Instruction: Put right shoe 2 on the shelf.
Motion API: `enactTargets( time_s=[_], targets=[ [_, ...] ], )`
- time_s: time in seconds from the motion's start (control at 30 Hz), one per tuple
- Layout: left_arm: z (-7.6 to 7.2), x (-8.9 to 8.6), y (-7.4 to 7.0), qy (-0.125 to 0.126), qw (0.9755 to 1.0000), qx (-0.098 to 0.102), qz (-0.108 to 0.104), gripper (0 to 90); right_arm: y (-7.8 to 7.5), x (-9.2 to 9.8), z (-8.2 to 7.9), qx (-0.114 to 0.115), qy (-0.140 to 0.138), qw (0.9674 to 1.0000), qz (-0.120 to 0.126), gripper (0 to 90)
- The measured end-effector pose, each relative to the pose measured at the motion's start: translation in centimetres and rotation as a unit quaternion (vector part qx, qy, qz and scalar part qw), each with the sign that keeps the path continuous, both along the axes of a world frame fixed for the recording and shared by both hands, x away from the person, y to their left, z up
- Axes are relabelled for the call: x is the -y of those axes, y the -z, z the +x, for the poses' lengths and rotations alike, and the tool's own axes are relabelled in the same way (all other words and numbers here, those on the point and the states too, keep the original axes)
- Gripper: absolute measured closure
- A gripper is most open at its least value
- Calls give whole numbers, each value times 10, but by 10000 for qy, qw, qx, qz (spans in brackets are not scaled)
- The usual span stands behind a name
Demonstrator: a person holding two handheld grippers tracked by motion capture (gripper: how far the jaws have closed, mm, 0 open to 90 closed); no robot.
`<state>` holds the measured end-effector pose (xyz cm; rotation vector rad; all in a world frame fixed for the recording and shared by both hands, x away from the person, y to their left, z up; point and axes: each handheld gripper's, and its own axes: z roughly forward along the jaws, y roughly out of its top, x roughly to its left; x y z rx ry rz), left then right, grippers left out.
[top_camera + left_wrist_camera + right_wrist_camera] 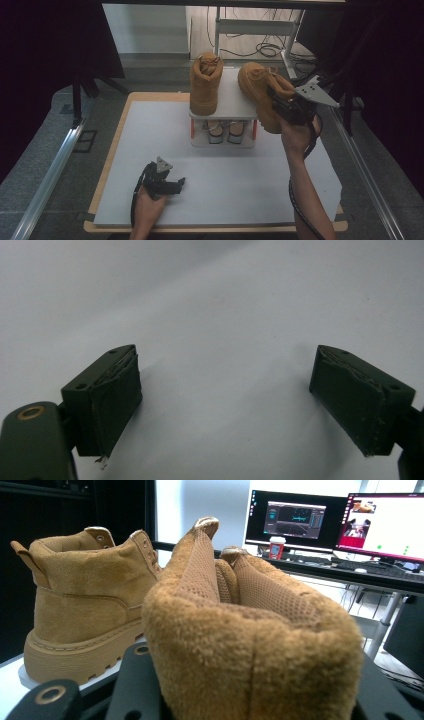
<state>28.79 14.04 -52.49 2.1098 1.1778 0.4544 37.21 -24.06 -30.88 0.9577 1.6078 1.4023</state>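
Suede boot [260, 95], pinched by its padded heel collar in the right gripper [278, 100], hangs tilted off the rack's [235, 102] right edge (left gripper [175, 184] spread, idle on the mat [225, 165]); we judge it could slip or knock the boot already on the shelf [205, 85].

Left gripper [172, 184] rests low, jaws wide apart and empty. Right gripper [280, 100] is raised, forearm stretched forward, jaws clamped.

Your high view is dim, dark at both sides. Soft shadows under your left gripper's jaws; that view looks soft. Monitors [345, 522] glow bright, slightly defocused.
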Motion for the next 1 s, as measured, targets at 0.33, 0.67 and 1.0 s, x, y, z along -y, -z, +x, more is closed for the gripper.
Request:
enactTargets(
  time_s=[0.33,0.67,1.0],
  targets=[
    [0,0,0,-1,10000,0,-5,128,1,-15,16,-49,-66,10000,-31,544],
    [0,0,0,-1,10000,-1,-7,128,4,-28,30,-126,-101,9998,-66,543],
    [0,0,0,18,10000,-9,14,129,6,-39,45,-182,-124,9997,-42,541]
  ],
)
